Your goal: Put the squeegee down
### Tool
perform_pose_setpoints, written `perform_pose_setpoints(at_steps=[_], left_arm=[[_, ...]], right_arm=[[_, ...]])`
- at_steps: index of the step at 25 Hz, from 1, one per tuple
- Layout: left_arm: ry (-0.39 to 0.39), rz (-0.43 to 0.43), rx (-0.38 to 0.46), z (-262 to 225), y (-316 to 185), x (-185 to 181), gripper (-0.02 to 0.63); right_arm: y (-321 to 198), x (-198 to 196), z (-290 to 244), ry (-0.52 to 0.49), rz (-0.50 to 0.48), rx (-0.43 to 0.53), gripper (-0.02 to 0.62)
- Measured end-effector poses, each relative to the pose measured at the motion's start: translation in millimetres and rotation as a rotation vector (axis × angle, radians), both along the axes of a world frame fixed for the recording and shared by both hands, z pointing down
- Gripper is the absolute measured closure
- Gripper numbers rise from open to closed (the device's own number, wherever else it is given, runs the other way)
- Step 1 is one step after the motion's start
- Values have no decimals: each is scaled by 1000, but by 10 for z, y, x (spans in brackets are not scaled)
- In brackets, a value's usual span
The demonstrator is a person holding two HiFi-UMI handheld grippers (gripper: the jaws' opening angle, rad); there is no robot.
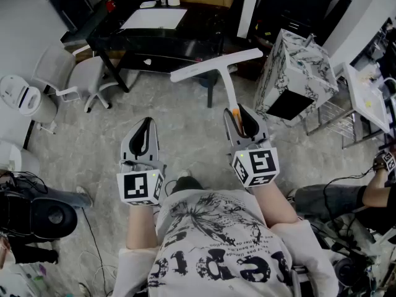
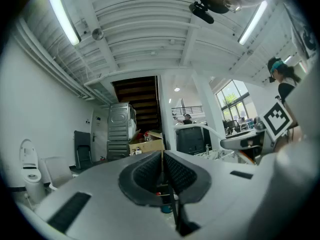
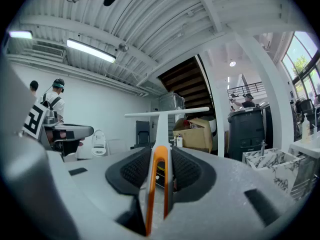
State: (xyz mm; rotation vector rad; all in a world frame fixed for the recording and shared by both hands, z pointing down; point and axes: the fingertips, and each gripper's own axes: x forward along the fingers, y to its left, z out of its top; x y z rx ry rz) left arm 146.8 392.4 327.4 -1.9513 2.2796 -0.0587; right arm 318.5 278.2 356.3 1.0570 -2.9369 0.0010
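A white squeegee (image 1: 216,65) with a long crossbar blade and an orange-edged handle (image 3: 159,176) sticks out level from my right gripper (image 1: 242,121), whose jaws are shut on the handle. In the right gripper view the blade (image 3: 166,113) spans across above the pads. My left gripper (image 1: 143,136) is held level beside it, jaws shut together with nothing between them; its pads (image 2: 150,171) meet in the left gripper view. Both are held in front of the person's chest, above the floor.
A black desk (image 1: 164,39) stands ahead with a white sheet on it. A marbled box (image 1: 297,73) and wire rack (image 1: 337,119) are at the right, white chairs (image 1: 80,73) at the left. Another person (image 1: 346,197) sits at lower right; cables lie on the floor.
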Motion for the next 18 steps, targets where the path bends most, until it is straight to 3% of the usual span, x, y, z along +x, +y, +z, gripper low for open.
perform_pose_setpoints(at_steps=[18], left_arm=[[25, -7, -27, 173, -106, 6, 594]], right_arm=[[-77, -18, 66, -20, -23, -26, 472]])
